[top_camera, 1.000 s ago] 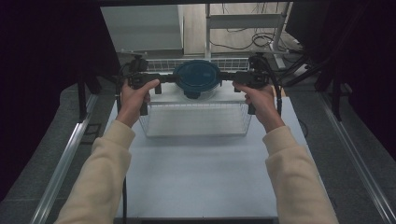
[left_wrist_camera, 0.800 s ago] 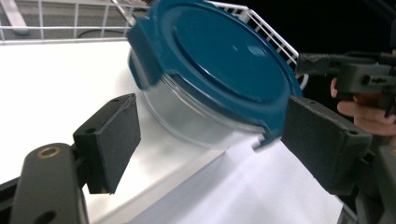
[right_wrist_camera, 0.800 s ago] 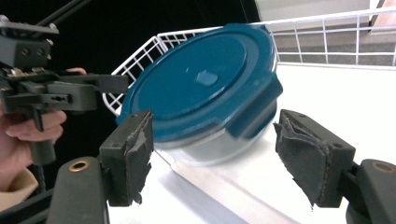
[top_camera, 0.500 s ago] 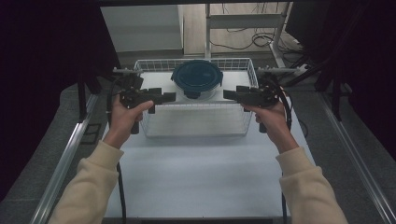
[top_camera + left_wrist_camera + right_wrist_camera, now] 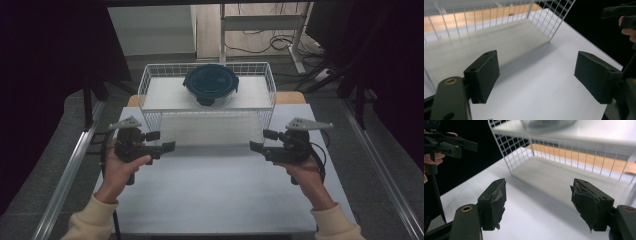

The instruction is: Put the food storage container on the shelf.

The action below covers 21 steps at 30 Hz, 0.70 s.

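A: Landmark is the wire basket (image 5: 207, 102) at the far end of the bench (image 5: 215, 195), long axis running left to right. Where's the container?
B: Round dark-lidded container (image 5: 210, 82) sits on top of it, mid-span
A: Tools?
B: Both nearer than the basket, pointing inward at each other. Left tool (image 5: 167, 146) jaws apart, just been closing, nothing between. Right tool (image 5: 256, 145) apart, empty. Roughly equidistant from the container
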Motion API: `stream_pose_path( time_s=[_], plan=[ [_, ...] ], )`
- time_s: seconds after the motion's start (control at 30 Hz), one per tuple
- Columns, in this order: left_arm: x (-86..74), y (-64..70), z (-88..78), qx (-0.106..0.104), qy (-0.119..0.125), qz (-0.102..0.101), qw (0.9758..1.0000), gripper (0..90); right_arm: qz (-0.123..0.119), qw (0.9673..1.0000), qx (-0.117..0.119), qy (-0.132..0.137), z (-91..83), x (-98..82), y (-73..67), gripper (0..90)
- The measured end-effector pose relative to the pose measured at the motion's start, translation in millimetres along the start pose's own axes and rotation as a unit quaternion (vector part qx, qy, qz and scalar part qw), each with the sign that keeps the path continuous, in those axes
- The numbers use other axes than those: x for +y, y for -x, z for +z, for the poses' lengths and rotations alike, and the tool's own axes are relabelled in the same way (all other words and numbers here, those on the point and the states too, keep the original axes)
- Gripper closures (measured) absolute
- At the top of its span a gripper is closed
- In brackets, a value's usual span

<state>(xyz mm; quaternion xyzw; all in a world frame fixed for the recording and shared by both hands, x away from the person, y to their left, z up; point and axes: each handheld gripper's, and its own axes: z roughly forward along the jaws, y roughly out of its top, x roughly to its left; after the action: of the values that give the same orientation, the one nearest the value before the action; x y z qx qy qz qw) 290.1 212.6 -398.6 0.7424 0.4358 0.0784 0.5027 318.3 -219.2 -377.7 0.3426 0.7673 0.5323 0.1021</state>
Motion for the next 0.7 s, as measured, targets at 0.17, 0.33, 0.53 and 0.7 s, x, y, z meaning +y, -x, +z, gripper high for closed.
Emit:
stream_pose_path(
  time_s=[0.17, 0.33, 0.53, 0.7],
  plan=[
    [-34.6, -0.8, 4.4, 0.01, -0.025, 0.007, 0.9996, 20.9, 0.013, 0.9998, -0.001, -0.012, -6.4, -38.0, 4.1, 27.8],
    [-58.8, -2.1, 11.5, 0.013, -0.045, 0.005, 0.9989, 20.9, 0.023, 0.9989, -0.013, -0.039, -7.1, -68.0, 11.5, 27.7],
    [-70.6, -5.3, 16.0, 0.019, -0.057, -0.001, 0.9982, 20.8, 0.024, 0.9988, -0.019, -0.038, -7.4, -76.4, 15.1, 27.1],
    [-71.5, -5.1, 14.8, 0.019, -0.051, -0.002, 0.9985, 20.5, 0.016, 0.9992, -0.022, -0.031, -7.9, -78.0, 13.6, 25.3]
  ],
)
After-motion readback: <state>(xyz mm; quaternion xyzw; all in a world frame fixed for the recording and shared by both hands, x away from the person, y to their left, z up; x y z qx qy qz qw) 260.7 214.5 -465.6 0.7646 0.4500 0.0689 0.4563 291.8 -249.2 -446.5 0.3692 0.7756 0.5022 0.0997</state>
